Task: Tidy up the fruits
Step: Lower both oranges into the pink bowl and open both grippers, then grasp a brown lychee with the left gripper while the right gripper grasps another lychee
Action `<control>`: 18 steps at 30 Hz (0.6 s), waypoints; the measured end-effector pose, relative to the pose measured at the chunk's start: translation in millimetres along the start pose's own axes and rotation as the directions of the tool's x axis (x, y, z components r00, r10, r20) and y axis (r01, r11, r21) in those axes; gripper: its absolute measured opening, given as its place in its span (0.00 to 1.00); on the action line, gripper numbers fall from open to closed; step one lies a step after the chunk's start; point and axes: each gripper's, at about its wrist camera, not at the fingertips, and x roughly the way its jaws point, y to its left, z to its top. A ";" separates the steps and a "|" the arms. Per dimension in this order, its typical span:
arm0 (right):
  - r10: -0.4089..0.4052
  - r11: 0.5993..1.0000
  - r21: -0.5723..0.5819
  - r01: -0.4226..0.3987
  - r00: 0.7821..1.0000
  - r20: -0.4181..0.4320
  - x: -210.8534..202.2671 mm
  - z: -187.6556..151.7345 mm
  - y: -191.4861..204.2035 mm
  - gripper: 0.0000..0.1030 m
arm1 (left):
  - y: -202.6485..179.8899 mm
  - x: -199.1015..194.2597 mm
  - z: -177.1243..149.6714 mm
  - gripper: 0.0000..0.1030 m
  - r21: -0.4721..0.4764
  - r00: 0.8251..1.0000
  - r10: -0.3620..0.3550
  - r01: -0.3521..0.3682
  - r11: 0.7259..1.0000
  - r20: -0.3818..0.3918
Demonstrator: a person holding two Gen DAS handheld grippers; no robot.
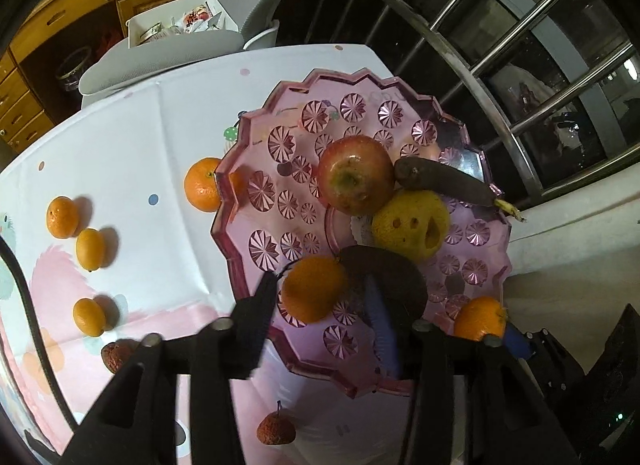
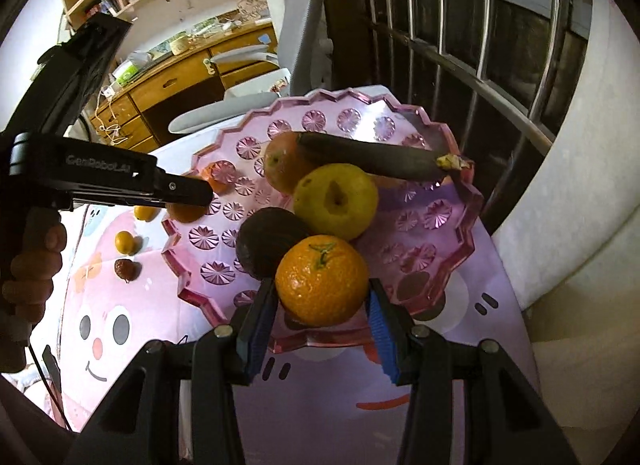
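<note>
A pink glass plate [image 1: 280,201] [image 2: 440,225] holds a red apple [image 1: 356,175], a yellow fruit [image 1: 410,223] [image 2: 336,201], a blackened banana [image 1: 444,181] [image 2: 372,157] and a dark round fruit [image 2: 270,243]. My left gripper [image 1: 320,297] holds a small orange [image 1: 312,289] between its fingers above the plate. My right gripper [image 2: 322,305] is shut on a mandarin [image 2: 322,281] over the plate's near rim; this mandarin also shows in the left wrist view [image 1: 480,317]. Loose on the cloth lie an orange [image 1: 202,185], three kumquats [image 1: 62,217] [image 1: 91,249] [image 1: 89,317] and two shrivelled fruits [image 1: 116,355] [image 1: 276,429].
The table carries a white and pink cartoon cloth [image 1: 140,137] [image 2: 320,405]. A grey chair [image 1: 168,53] stands behind the table. Window bars [image 1: 500,45] and a white sill [image 2: 560,225] lie to the right. Wooden drawers [image 2: 168,93] stand at the back.
</note>
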 end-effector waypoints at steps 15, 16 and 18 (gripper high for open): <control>0.036 0.981 0.191 -0.044 0.998 0.044 -25.5 0.7 -3.1 0.52 | 31.3 -54.2 -16.1 0.73 -0.016 0.995 0.061 -0.060 0.998 0.075; 0.040 0.980 0.195 -0.048 0.998 0.046 -27.8 0.2 -0.7 0.52 | 34.4 -59.5 -18.7 0.75 -0.018 0.994 0.066 -0.064 0.998 0.082; 0.050 0.976 0.208 -0.060 0.997 0.052 -32.4 -1.4 4.9 0.52 | 41.2 -69.9 -25.3 0.77 -0.018 0.993 0.076 -0.074 0.997 0.093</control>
